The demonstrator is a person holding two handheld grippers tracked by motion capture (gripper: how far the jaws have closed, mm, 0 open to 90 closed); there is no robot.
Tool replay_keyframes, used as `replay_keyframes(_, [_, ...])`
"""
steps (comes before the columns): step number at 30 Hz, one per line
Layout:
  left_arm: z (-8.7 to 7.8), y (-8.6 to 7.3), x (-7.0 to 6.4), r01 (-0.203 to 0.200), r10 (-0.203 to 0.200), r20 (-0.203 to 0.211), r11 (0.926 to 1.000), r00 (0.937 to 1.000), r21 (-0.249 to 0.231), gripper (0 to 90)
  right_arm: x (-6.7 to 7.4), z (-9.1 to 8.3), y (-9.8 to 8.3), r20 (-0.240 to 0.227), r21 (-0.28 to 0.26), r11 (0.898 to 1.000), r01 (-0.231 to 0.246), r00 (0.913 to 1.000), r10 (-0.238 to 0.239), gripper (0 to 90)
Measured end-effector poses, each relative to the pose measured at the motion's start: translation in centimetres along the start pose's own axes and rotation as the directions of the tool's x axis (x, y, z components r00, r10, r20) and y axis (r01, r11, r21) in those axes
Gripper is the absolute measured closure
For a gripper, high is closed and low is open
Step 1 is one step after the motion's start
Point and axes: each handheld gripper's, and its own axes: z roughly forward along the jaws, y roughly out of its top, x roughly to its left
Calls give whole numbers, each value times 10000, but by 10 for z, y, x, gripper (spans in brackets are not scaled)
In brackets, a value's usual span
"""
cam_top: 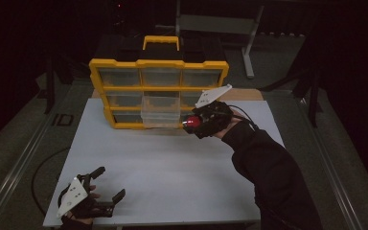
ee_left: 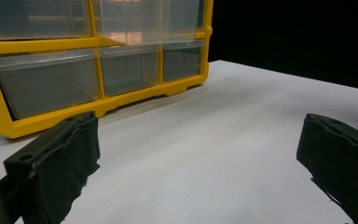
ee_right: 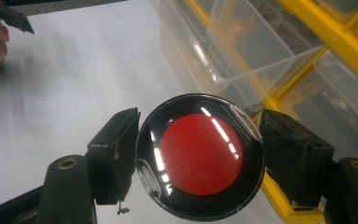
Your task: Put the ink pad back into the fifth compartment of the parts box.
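Note:
My right gripper (cam_top: 195, 122) (ee_right: 199, 156) is shut on a round black disc with a glossy red centre (ee_right: 200, 154) (cam_top: 192, 122); its pads press the disc's two sides. It hovers just right of a clear drawer (cam_top: 160, 112) (ee_right: 242, 51) pulled out from the yellow drawer cabinet (cam_top: 158, 63) (ee_right: 340, 44). My left gripper (cam_top: 111, 185) (ee_left: 196, 163) rests at the table's near left corner, jaws wide apart with nothing between them, facing the cabinet (ee_left: 98, 105).
The white table (cam_top: 172, 167) spreads between the two grippers. The cabinet stands at the table's far edge, with several clear drawers and a yellow handle (cam_top: 161, 41) on top. Dark floor and a metal frame (cam_top: 249, 43) lie beyond.

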Motion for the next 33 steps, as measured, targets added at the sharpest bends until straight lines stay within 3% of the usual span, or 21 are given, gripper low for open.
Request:
replay_keyframes(14, [0,0,0,25,-25,19,10000,10000,6,0,-10,3,28,-25,-82,10000,6,10000,-6,303])
replay_keyframes(33, [-3,-1,2,90,-90,23,9999,10000,-91,0,-20,32,72,-147,-1,10000,-55,9999,55,303])
